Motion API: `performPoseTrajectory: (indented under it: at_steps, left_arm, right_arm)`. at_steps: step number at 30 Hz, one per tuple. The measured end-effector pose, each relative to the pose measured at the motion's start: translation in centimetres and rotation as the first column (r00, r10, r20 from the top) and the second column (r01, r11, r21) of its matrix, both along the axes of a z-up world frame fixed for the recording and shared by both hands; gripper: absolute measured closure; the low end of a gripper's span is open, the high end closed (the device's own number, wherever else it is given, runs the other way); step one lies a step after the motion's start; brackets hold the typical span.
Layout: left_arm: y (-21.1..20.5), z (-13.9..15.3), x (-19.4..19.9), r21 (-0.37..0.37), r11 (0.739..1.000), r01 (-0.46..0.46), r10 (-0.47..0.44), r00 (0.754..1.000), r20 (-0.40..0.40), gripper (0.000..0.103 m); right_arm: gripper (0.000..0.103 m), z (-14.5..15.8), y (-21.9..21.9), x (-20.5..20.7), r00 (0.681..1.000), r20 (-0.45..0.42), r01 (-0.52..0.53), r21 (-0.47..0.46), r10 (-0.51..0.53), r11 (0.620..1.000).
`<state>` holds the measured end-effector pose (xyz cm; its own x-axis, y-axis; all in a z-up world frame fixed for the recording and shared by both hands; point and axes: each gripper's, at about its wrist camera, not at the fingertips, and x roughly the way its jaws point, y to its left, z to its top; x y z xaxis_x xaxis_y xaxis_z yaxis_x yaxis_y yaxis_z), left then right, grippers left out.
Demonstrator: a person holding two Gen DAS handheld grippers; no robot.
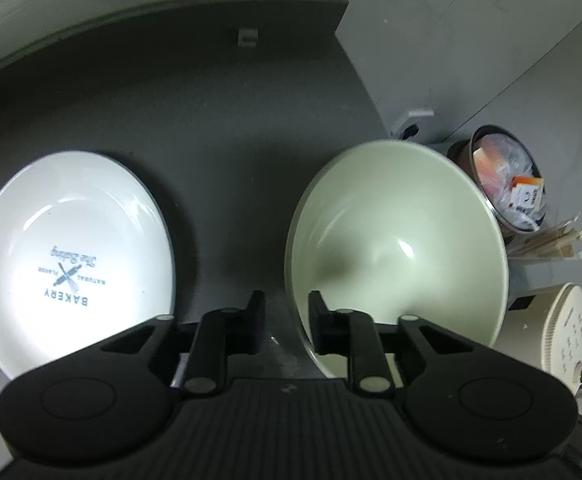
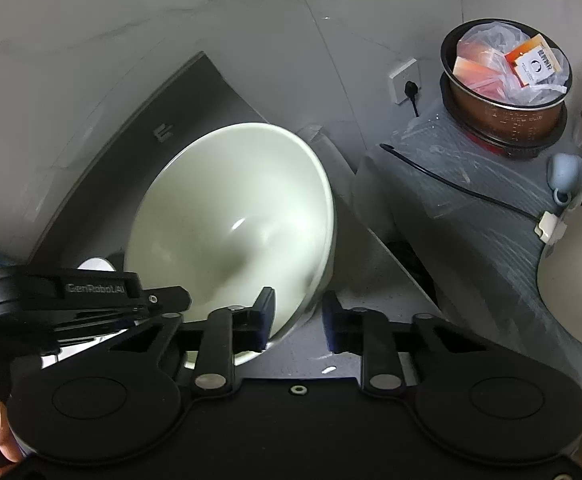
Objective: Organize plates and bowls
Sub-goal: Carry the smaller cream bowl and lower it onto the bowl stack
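Note:
A pale green bowl (image 1: 399, 248) sits on the dark counter (image 1: 219, 128), with a white plate printed "BAKERY" (image 1: 71, 256) to its left. My left gripper (image 1: 285, 320) is open and straddles the bowl's near left rim, one finger inside and one outside. In the right wrist view the same bowl (image 2: 231, 224) lies ahead. My right gripper (image 2: 297, 320) is open around the bowl's near right rim, its left finger over the inside. The left gripper (image 2: 91, 300) shows at the bowl's left side there.
A metal pot (image 2: 507, 80) stuffed with packets stands on a grey covered appliance (image 2: 471, 216) to the right. A wall socket (image 2: 405, 80) with a plug is behind. A cream appliance (image 1: 547, 332) and wrapped chopsticks (image 1: 547, 240) are at the far right.

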<state>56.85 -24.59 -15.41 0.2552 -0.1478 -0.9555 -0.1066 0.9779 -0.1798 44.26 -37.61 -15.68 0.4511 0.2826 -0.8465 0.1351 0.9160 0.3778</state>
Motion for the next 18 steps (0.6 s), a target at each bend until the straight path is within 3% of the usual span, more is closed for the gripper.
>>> performPoseTrajectory:
  at_steps: [2, 7, 18]
  left_arm:
    - [-0.3, -0.3, 0.1, -0.01, 1.0, 0.004, -0.004, 1.0, -0.006, 0.093]
    - [-0.9, 0.2, -0.1, 0.007, 1.0, 0.028, -0.028, 0.999, 0.019, 0.093]
    - [0.0, 6.3, -2.6, -0.028, 0.996, 0.084, -0.08, 0.989, 0.124, 0.093]
  right_arm:
    - [0.08, 0.1, 0.1, 0.1, 1.0, 0.002, -0.004, -0.018, 0.004, 1.0]
    - [0.08, 1.1, 0.0, -0.5, 1.0, 0.029, 0.007, -0.029, -0.006, 1.0]
    - [0.08, 6.1, 0.9, -4.6, 0.988, 0.137, 0.077, -0.001, -0.076, 0.997]
